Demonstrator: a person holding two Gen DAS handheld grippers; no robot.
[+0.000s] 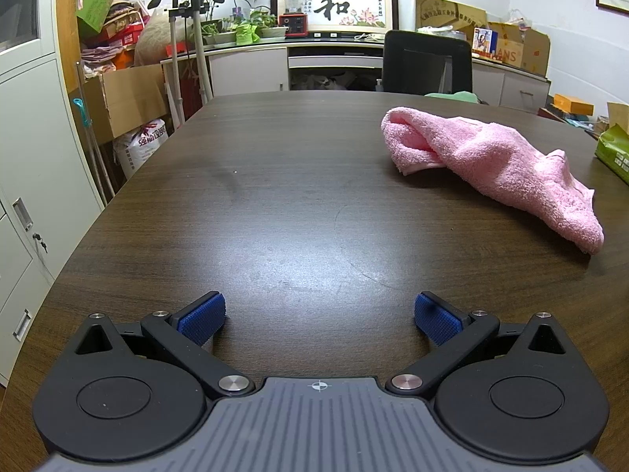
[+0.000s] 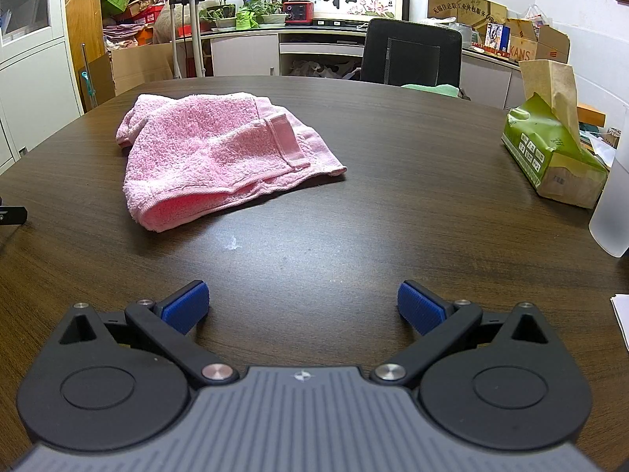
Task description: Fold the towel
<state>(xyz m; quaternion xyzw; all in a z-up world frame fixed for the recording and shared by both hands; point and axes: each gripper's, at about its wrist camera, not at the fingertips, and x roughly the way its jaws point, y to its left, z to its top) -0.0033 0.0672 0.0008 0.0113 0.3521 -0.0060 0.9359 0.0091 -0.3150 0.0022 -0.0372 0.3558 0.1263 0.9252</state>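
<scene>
Left jaws: your left gripper [image 1: 319, 316] sits nearest the lens with its blue pads [image 1: 202, 322] spread wide and nothing between them, only bare desk [image 1: 275, 196].

Right jaws: your right gripper [image 2: 302, 306] is likewise released, its pads apart over empty wood.

Towel: the pink towel [image 2: 220, 149] lies crumpled and loosely doubled on the desk, touching neither gripper, ahead of both.

Bearing from the left: in the left wrist view the towel [image 1: 491, 165] lies ahead and to the right, well apart from the jaws.

Bearing from the right: it lies ahead and to the left, and looks nearer to this gripper than to the other, so the towel sits between your two hands.

Long axis: seen from the left, the bundle runs diagonally, from a rolled far end down to a near end at the right. That near end is the rounded fold facing your right gripper.

Hem: a turned-over hem strip [image 2: 289, 141] shows on top towards the right side; the corners themselves are hard to pick out in the folds.

Neighbours: a green tissue pack [image 2: 550, 149] stands well off to the right, clear of the towel.

Judgement: the folding has not begun; you probably need to spread the towel flat first, your right hand reaching it soonest.
</scene>
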